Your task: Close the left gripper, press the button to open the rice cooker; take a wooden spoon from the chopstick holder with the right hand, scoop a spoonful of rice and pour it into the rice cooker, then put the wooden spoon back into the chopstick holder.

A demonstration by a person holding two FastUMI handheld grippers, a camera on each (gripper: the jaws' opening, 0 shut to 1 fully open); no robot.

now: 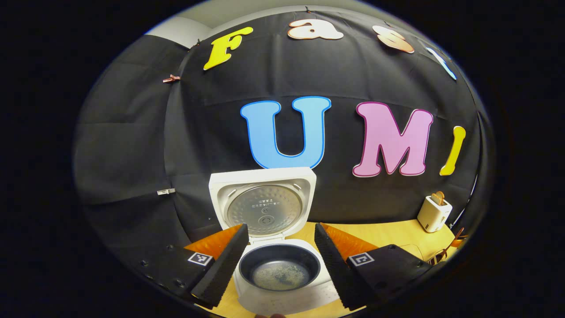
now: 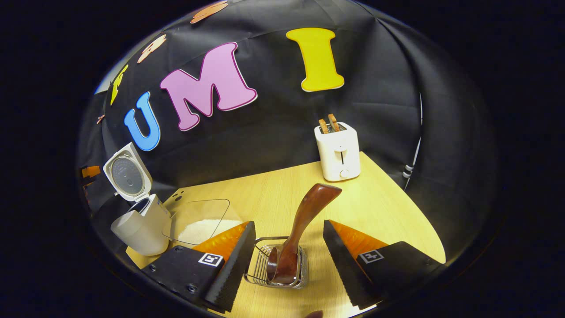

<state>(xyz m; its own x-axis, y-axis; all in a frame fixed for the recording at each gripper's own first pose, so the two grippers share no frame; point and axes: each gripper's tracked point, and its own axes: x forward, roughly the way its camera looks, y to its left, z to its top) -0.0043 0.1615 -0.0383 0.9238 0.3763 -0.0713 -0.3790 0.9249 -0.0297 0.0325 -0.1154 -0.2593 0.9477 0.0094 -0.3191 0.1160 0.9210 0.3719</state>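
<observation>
Left gripper view: rice cooker point(image 1: 282, 269) bottom centre on table point(image 1: 388, 236), lid point(image 1: 263, 204) upright behind pot; toaster point(image 1: 434, 213) far right at the wall.

Right gripper view: chopstick holder point(image 2: 279, 266) bottom centre, wooden spoon point(image 2: 304, 221) standing in it, leaning upper right. Rice container point(image 2: 201, 221) left of holder, rice cooker point(image 2: 141, 223) further left. Toaster point(image 2: 338, 151) behind, upper right of centre.

Lower centre: wooden spoon point(image 2: 304, 225) upright in wire chopstick holder point(image 2: 277, 266), between parted tongs point(image 2: 288, 256). Left: open rice cooker point(image 2: 139, 221). Upper right: toaster point(image 2: 338, 151) on desk point(image 2: 388, 212).
</observation>
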